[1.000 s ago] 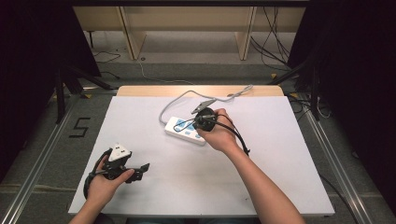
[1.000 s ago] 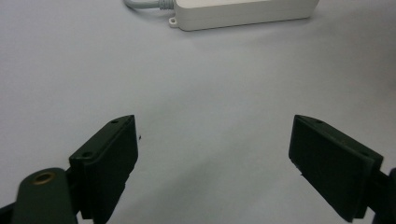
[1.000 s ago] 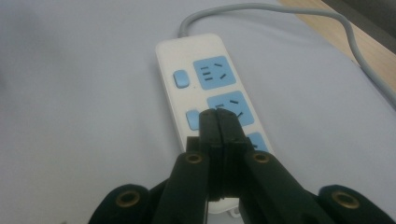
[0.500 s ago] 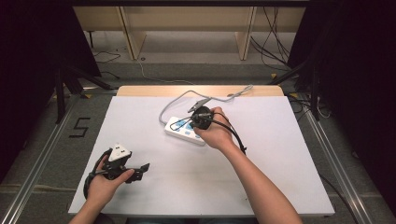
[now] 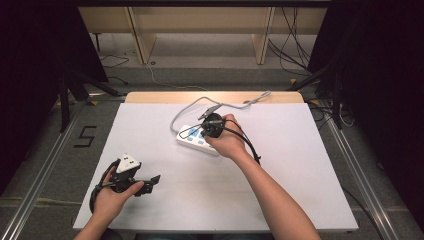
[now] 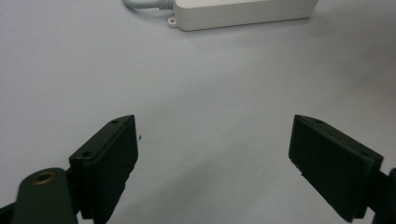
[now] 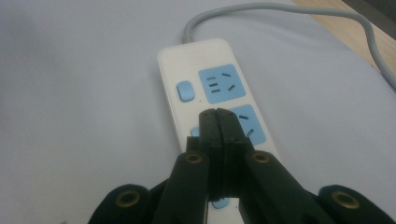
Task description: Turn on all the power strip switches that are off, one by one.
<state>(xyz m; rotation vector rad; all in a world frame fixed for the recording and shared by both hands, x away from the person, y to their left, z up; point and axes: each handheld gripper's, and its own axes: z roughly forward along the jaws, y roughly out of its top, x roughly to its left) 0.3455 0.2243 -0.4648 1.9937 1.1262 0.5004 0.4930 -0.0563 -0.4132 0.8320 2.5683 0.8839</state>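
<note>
White table [image 5: 300,200], bearing a white power strip [image 5: 196,141] with blue sockets just behind its centre; the strip's grey cable [image 5: 235,104] runs from its far end toward the table's back edge. Right gripper [image 7: 218,114], jaws pressed together with nothing between them, tips over the strip's second switch. Left gripper [image 6: 215,154], jaws spread wide and empty, well nearer than the strip, by the table's front left corner

Thing: white power strip [image 7: 219,93] with blue sockets and blue buttons.
Pose: flat, faces up.
Place: mid-table on the white sheet.
Cord: grey cable [image 7: 280,9] leaves its far end.
</note>
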